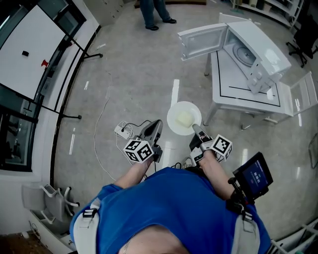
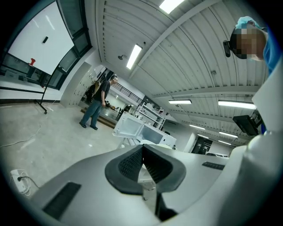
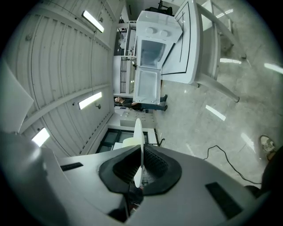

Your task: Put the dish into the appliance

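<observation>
I find the right gripper pinching the near rim of a round white plate; in the right gripper view its ribbed black pads press on both faces of the plate, which shows edge-on there; a pale yellow piece lies on the plate, what it is I cannot tell. The plate is held level in the air above the grey floor, just ahead of the person in the blue shirt; it is well apart from the white microwave oven. That oven stands on a white table with a black border line; its door is swung wide open and the round turntable inside is visible; the right gripper view shows the oven ahead, beyond the plate's edge. The left gripper is beside the right, near the plate's left side but not touching it; in the left gripper view its pads are pressed together with nothing between them. A white power strip with its cable lies on the floor by the left gripper; a second person in jeans stands at the far side.
</observation>
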A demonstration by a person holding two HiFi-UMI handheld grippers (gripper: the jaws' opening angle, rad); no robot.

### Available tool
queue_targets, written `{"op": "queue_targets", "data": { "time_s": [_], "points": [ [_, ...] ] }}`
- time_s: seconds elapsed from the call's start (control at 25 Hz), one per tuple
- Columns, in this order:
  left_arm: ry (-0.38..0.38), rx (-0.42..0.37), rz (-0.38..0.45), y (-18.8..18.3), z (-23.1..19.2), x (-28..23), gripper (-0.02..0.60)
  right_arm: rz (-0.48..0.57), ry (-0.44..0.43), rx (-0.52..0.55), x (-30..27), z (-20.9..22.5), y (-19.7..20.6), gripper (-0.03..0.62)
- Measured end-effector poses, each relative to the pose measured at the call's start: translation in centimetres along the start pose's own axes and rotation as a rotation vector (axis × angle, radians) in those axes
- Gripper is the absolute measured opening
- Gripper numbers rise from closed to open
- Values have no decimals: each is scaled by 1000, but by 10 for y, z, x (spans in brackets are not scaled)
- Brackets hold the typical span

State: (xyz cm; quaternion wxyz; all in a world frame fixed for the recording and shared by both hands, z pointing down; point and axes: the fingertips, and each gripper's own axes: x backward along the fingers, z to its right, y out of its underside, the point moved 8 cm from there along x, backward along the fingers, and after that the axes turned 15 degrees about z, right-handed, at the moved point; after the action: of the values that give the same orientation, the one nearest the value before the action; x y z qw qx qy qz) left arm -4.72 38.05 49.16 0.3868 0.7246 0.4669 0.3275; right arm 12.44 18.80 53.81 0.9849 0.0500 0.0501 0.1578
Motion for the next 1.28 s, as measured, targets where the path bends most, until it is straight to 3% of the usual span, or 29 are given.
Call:
{"op": "queue_targets", "data": {
  "time_s": [0.64,1.28],
  "points": [
    [18,-1,-28,2,-8,-85,6,26,19,-28,-49,8,-53,9],
    [226,50,-102,-19,-79,-226,6,270,43,-26,-142,1,-88,9]
  ]
}}
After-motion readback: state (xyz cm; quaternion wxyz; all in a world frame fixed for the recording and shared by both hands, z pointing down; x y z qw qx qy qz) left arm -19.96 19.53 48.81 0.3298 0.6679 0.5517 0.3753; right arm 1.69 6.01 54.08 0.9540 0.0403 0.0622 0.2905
